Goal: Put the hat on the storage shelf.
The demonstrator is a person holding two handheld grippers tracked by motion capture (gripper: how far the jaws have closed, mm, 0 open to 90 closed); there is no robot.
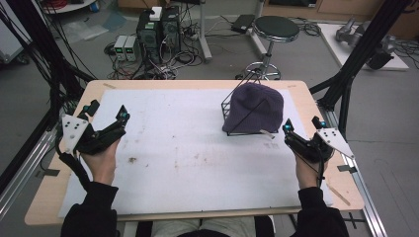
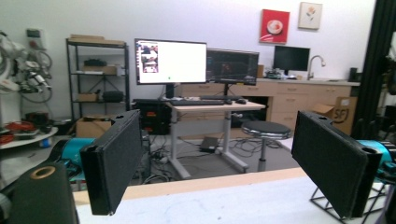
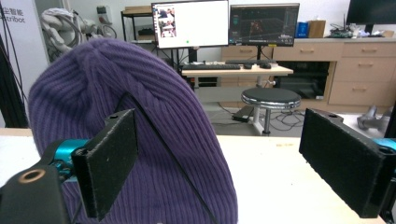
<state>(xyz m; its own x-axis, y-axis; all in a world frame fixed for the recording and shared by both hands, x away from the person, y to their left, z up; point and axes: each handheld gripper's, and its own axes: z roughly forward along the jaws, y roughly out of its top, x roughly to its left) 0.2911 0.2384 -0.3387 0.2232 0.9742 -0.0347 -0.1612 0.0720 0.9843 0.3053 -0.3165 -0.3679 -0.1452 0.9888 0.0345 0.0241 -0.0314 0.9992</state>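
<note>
The purple beanie [image 1: 257, 106] sits draped over a black wire stand [image 1: 228, 106] at the table's far right. Your right gripper [image 1: 301, 134] waits just beside it and your left gripper [image 1: 106, 114] well apart, both with jaws spread and empty. No grasp is begun; next you likely close on the knit.

"SFJ" on cardboard box [image 2: 344, 113], "tribot" on white panel [image 3: 14, 19]

Over at the worktop's far right sits a purple ribbed knit beanie [image 1: 257, 106], draped on a black wire-frame stand [image 1: 245, 134]. Both rest on a stained white mat [image 1: 188, 163] covering most of the pale wooden table [image 1: 49, 197]. Beyond the far edge stand a round black stool [image 1: 275, 28] and black computer towers [image 1: 158, 29] on the floor. Further back, a lit white monitor [image 2: 171, 61] glows.
</note>
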